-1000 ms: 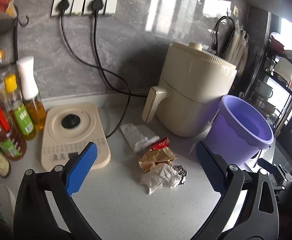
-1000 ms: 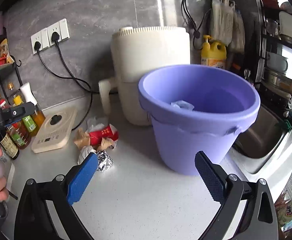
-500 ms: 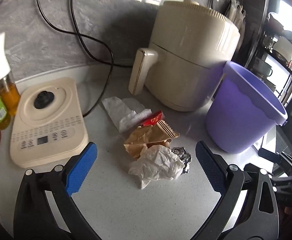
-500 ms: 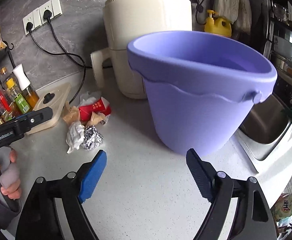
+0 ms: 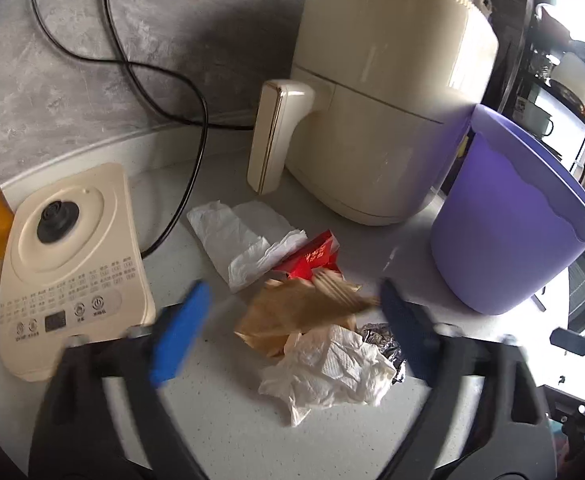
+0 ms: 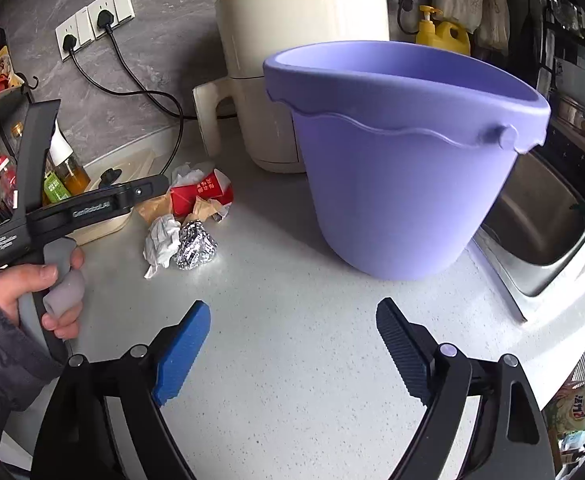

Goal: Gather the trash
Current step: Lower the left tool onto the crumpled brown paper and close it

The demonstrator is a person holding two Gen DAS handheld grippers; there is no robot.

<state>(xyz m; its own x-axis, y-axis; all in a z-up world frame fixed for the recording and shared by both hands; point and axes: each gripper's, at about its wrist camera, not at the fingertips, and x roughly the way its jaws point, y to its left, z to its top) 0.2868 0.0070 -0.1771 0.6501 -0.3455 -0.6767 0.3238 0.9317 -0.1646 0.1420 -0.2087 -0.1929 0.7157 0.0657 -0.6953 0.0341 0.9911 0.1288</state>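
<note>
The left gripper (image 5: 292, 320) hangs just over the heap of trash on the counter (image 5: 220, 432), its jaws spread wide and holding nothing; between and just ahead of its fingers lie the crumpled white tissue (image 5: 328, 372), the brown paper wrapper (image 5: 292, 312), and the foil ball (image 5: 384, 340) tucked against the right-hand finger; the red packet (image 5: 312, 256) and a flat napkin (image 5: 244, 236) sit a little farther on, toward the air fryer (image 5: 380, 100); the purple bucket (image 6: 404, 168) stands well to the right of the heap; the right gripper (image 6: 292, 344) is also wide and empty, over bare counter in front of the bucket, with the heap off to its left; so the left is plainly the nearer one, and I'd judge the tissue its likeliest first catch.
</note>
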